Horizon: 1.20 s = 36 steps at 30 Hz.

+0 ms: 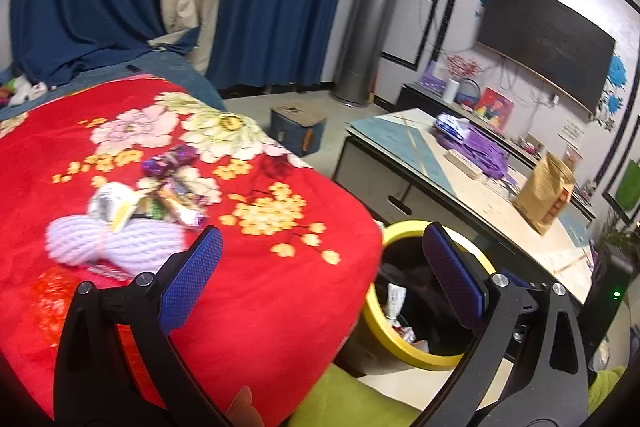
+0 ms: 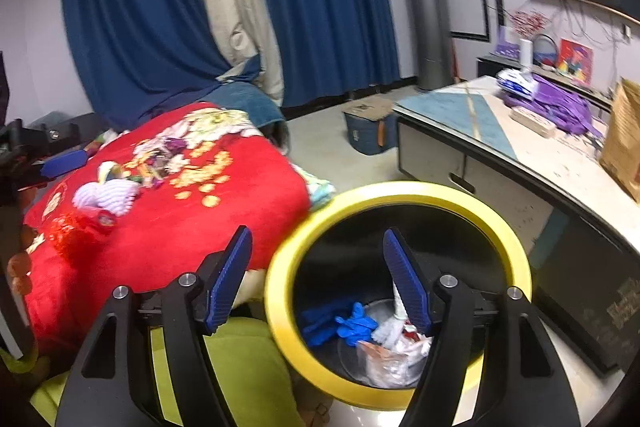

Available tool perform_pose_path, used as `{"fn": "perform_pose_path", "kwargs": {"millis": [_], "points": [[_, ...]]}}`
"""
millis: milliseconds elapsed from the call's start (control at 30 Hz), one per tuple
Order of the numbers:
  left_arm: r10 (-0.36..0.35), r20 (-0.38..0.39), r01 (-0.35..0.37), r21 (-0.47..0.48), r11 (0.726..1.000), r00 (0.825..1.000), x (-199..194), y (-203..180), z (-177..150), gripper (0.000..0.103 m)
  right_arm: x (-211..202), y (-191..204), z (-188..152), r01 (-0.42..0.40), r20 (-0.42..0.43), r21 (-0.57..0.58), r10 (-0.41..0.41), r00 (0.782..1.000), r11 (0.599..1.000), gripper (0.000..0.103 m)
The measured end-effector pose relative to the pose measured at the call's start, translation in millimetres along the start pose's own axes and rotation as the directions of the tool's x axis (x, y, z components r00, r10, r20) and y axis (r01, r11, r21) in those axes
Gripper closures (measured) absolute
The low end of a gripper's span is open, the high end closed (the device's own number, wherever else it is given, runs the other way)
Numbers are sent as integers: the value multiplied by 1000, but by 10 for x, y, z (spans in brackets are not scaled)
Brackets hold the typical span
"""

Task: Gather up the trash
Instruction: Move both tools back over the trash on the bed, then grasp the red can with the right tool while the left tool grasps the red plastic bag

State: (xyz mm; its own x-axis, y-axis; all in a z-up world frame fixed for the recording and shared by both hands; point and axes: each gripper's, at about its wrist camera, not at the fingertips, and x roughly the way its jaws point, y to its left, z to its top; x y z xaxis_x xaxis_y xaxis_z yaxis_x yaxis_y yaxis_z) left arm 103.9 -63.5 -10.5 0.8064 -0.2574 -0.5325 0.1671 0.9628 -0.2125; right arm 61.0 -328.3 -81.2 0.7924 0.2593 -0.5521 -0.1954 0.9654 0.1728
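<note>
— Blue-padded, the right claw [image 2: 318, 279] sits closest, jaws spread wide with nothing between them, poised over the near left rim of the yellow-rimmed bin [image 2: 516, 247].

— And the other one?

— Much the same. The left claw [image 1: 320, 271] gapes wide and empty too, hanging over the near right edge of the red flowered blanket [image 1: 248, 287], with the bin just to its right.

— So how much of the trash is in?

— Some, clearly. Down in the bin lie blue gloves [image 2: 340, 321], crumpled clear plastic and white paper scraps [image 2: 394, 349]. I'd judge the job partly done, no more.

— What's left?

— A cluster of snack wrappers [image 1: 172, 187] sits on the blanket, far left of the left claw, touching a pale lilac knitted bundle [image 1: 108, 243]. Nearer and further left lies something red and crinkly [image 2: 78, 231], hard to tell from the blanket. Whether the knitted thing counts as trash I can't say.

— Anything on the desk?

— The desk [image 1: 424, 155], right of the bin, carries a purple bag [image 1: 484, 147] and a brown paper bag [image 1: 546, 191]. Those may or may not be rubbish. The wrappers look the plain next target, and either claw would have to travel left and farther out over the blanket to reach them.
</note>
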Motion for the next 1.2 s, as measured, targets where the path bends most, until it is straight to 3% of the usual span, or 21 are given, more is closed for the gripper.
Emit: {"fn": "perform_pose_path", "kwargs": {"millis": [133,767,1200], "points": [[22,18,-21,-29,999,1000,-122,122,20,11,-19,200,104,-42,15,-43,43,999,998,32],[135,96,-120,-147,982,986,-574,695,86,11,111,1096,439,-232,10,-199,239,971,952,31],[278,63,-247,-303,920,959,-878,1470,-42,11,550,1810,554,-436,-137,-274,414,900,857,31]]}}
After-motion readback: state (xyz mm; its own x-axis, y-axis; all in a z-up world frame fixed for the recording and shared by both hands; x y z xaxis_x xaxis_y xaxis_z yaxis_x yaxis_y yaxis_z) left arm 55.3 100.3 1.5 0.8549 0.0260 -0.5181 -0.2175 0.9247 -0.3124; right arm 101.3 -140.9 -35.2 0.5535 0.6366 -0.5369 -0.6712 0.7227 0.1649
